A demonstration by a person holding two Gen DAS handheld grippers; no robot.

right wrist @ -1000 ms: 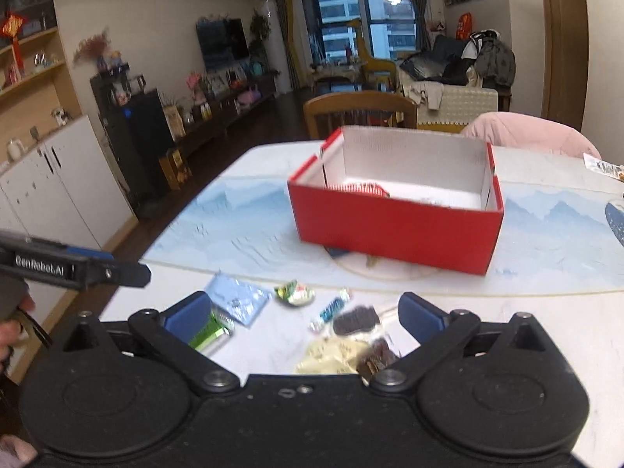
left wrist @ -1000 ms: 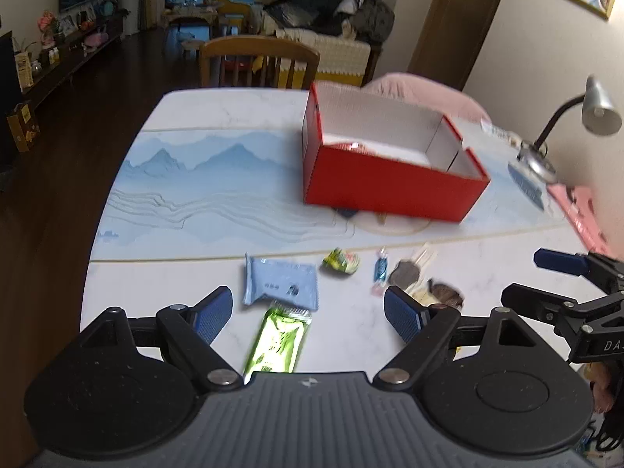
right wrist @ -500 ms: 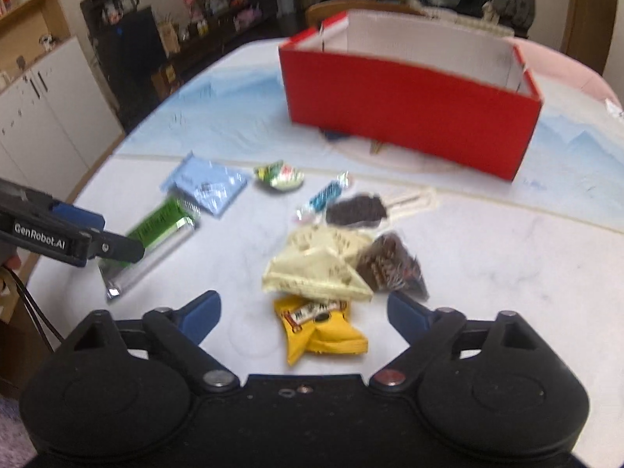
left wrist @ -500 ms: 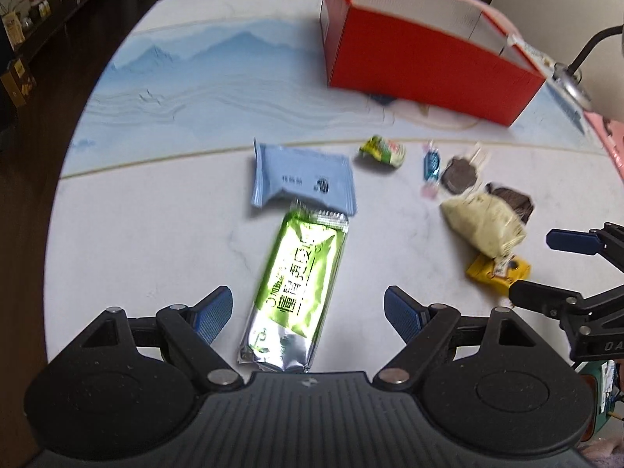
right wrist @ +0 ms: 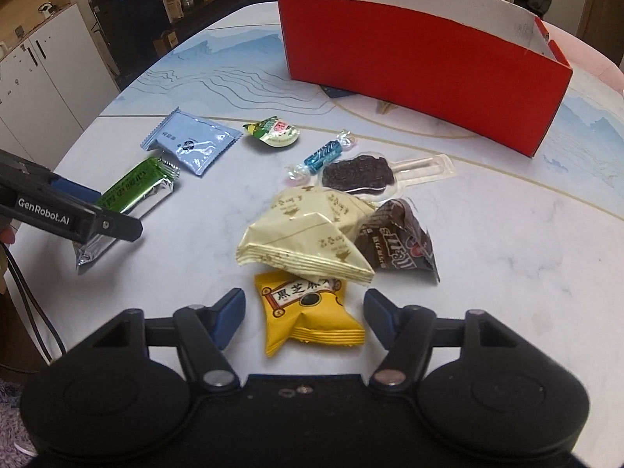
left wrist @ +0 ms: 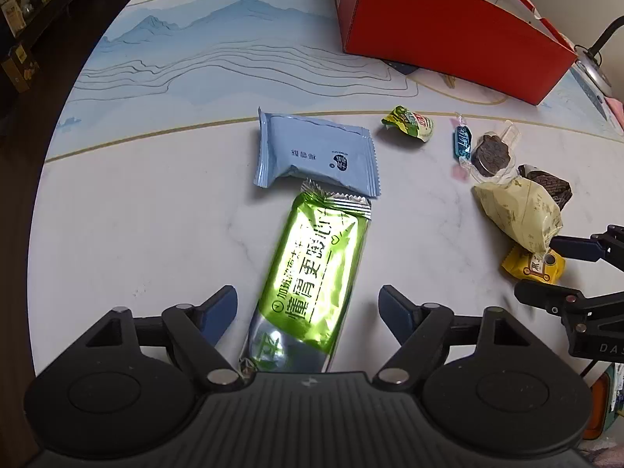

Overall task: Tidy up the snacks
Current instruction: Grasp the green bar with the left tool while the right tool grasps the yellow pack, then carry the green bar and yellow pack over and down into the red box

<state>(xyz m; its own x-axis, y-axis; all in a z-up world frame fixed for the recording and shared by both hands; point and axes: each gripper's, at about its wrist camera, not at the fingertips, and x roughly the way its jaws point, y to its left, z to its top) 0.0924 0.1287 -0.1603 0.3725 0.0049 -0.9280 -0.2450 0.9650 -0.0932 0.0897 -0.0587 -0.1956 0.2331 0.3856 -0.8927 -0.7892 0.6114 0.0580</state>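
The round marble table (right wrist: 163, 273) fills both views, a blue mountain-print runner (left wrist: 218, 58) across its far half; at the upper right of each frame stands the red box (right wrist: 421, 66), open-topped with white inner walls, though what lies inside I cannot tell, since the near wall hides its floor. In front of it the snacks lie loose on the marble; none is in the box. Largest is the green foil bar (left wrist: 316, 269), lengthwise at the lower centre of the left wrist view, its far end just overlapping the pale blue packet (left wrist: 316, 154); the cream wafer pack (right wrist: 308, 238) sits mid-frame in the right wrist view, leaning on the brown bag (right wrist: 401, 241) and overlapping the yellow packet (right wrist: 308, 312); beyond these are a chocolate pop (right wrist: 362, 175) in clear wrap, a green jelly cup (right wrist: 275, 132) and a small blue candy (right wrist: 323, 152). The left gripper (left wrist: 308, 308) straddles the green bar, jaws closing, pads clear of the foil; the right gripper (right wrist: 304, 312) straddles the yellow packet, jaws closing too, pads just short of its sides.
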